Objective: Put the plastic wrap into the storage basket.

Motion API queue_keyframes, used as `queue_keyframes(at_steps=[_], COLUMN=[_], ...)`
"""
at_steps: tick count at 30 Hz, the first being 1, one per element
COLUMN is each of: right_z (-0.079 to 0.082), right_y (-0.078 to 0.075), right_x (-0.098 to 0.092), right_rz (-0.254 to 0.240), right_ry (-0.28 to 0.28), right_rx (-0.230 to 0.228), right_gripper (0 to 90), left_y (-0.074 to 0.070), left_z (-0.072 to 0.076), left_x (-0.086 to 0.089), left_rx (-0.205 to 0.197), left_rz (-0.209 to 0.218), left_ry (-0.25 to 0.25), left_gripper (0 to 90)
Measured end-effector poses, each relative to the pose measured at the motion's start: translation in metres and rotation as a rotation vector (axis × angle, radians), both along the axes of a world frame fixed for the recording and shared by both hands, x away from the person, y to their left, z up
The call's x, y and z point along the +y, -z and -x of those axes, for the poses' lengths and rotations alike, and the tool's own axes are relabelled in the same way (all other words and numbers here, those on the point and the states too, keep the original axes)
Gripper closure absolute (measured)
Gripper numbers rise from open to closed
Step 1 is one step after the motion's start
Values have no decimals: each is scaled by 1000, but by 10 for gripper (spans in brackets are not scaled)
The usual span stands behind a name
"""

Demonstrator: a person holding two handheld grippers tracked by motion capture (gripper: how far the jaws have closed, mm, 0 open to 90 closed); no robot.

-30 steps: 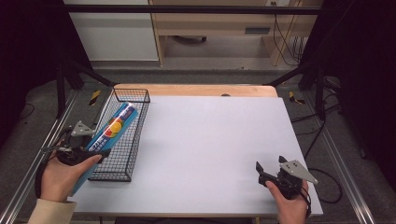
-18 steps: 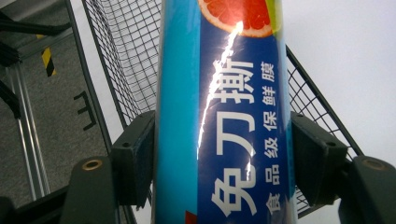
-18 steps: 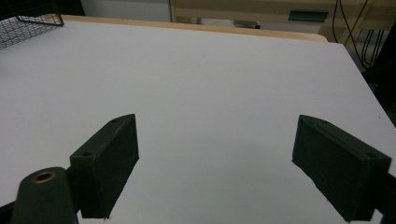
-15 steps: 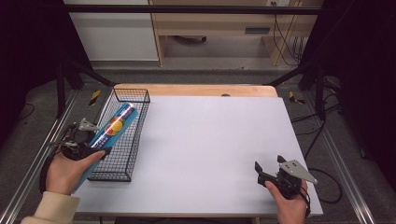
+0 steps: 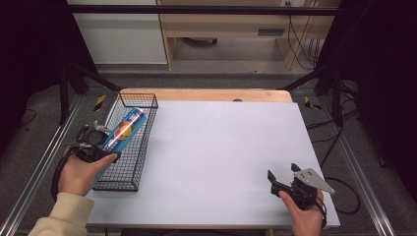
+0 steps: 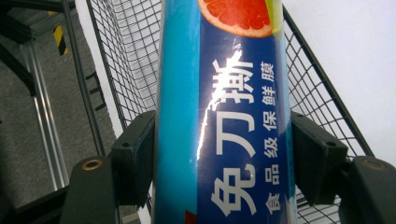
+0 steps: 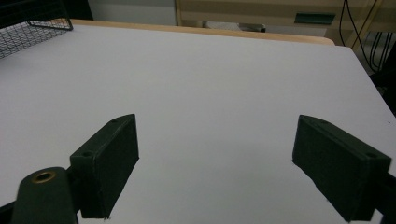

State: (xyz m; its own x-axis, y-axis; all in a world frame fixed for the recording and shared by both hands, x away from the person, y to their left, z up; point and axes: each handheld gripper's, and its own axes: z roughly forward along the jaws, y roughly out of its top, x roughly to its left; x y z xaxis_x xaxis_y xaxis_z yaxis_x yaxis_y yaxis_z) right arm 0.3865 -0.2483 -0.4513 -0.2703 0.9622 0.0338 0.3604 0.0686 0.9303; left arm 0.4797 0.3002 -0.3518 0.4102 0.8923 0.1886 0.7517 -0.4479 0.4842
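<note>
White laminate covers the desk, with a strip of bare wood along its far edge at twelve o'clock. A black wire basket stands on the desk's nine o'clock side, long and narrow, running from near the person toward the far edge. A blue box of cling film, printed with white Chinese characters and a slice of orange fruit, lies lengthwise over the basket, its far end pointing toward one o'clock and dipping inside the mesh, its near end raised above the basket's near rim.

The left tool sits at about eight o'clock of the desk, just outside the basket's left wall, and pinches the near end of the box; in the left gripper view the two black pads press flat against the box's opposite long sides, with the basket's mesh visible behind on both flanks.

The right tool is at about four o'clock, near the desk's front edge and well apart from the basket. Its jaws stand spread wide with nothing between them, and in the right gripper view they frame bare white desktop.
</note>
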Motion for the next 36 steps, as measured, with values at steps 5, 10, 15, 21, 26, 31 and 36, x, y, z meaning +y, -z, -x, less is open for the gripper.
queue_keyframes(at_steps=[5,10,15,21,26,31,36], right_z=[0,0,0,0,0,0,0], right_y=[0,0,0,0,0,0,-1], right_x=[1,0,0,0,0,0,1], right_rz=[2,-4,-3,-3,-9,-11,-18], right_ry=[-3,-2,-4,-1,-4,-5,-7], right_rx=[-1,2,0,1,0,-3,-3], right_gripper=[147,147,147,147,147,147,147], left_y=[2,4,7,7,9,12,13], left_z=[-6,-10,-14,-19,-22,-26,-28], left_x=[-6,-7,-8,-8,-8,-7,-9], left_rx=[10,19,33,45,58,82,93], left_rz=[-20,-31,-35,-24,-32,-14,-19], left_ry=[-22,-32,-54,-77,-93,-117,-117], left_gripper=[321,321,321,321,321,321,321])
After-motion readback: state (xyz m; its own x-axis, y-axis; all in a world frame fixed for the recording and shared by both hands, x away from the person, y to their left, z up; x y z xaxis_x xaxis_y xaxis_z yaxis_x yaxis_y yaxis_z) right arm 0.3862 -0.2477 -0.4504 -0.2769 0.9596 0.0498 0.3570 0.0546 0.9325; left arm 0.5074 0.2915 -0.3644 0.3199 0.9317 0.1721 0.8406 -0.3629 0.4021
